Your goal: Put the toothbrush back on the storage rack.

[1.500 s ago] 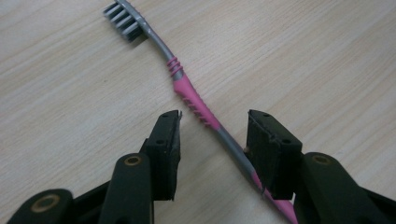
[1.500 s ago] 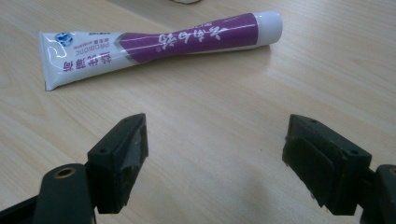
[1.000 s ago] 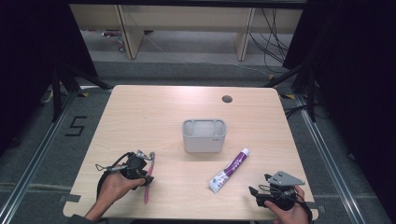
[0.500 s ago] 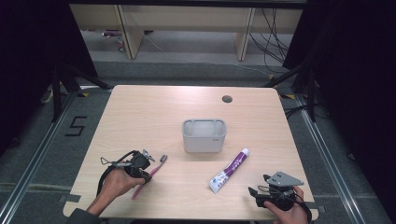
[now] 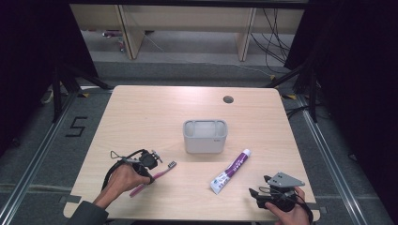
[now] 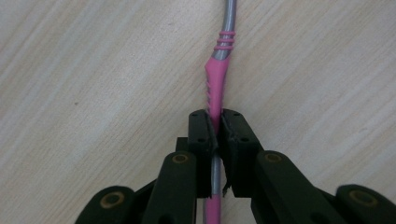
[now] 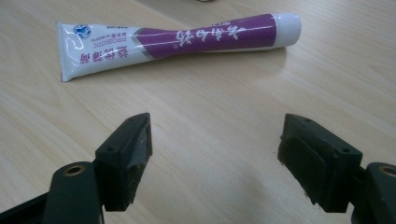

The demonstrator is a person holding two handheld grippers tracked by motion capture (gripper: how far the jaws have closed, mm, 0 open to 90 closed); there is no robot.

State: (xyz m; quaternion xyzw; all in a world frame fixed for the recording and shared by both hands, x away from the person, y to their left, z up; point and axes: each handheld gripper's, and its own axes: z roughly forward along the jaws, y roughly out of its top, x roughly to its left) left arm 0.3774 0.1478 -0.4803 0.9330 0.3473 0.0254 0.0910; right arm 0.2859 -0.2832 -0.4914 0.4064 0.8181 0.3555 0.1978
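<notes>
A pink and grey toothbrush (image 5: 163, 174) lies slanted on the wooden table (image 5: 155, 117) at the front left, its head toward the upper right. My left gripper (image 5: 151, 173) points down onto it. In the left gripper view the jaws (image 6: 216, 128) have just been closing and now pinch the pink handle (image 6: 216, 84). At the front right, a purple and white toothpaste tube (image 5: 231, 171) lies flat. My right gripper (image 5: 257, 193) rests near the front edge, just short of the tube (image 7: 177, 39), jaws (image 7: 215, 135) wide open with bare table between them.
A grey rectangular holder (image 5: 205, 137) stands at the table's middle, behind both items. A round cable hole (image 5: 228, 99) sits near the far edge. Shelving and cables lie on the floor beyond the table.
The toothbrush has swung from nearly upright in the picture to a slant, its head now to the right. My left gripper shifted slightly and closed on its handle. The right gripper stayed put.
</notes>
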